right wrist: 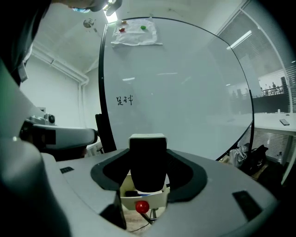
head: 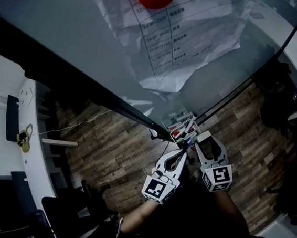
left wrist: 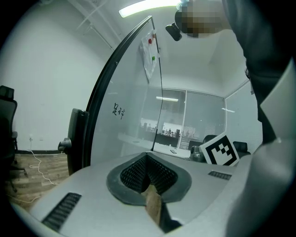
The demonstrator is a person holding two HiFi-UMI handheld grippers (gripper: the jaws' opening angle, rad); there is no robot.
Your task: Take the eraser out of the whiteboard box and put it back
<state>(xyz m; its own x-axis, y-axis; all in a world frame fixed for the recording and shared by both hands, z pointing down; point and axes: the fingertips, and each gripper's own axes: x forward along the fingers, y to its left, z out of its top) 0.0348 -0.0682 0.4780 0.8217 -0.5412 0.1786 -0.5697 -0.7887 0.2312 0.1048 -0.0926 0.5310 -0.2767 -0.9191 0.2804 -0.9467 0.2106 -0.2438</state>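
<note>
Our right gripper [right wrist: 148, 178] is clamped on the eraser [right wrist: 147, 152], which stands upright between the two dark pads, white back on top and black felt facing us. The eraser is out of the whiteboard box [right wrist: 159, 200], the cream tray that shows just below it at the bottom centre of the right gripper view, with a small red ball [right wrist: 142, 206] in front of it (what the ball belongs to we cannot tell). Behind the eraser spreads the whiteboard [right wrist: 185, 83], with a few handwritten marks at its left. Our left gripper [left wrist: 149, 173] has its jaws together with nothing in them. In the head view it sits just left of the right one, near the box.
</note>
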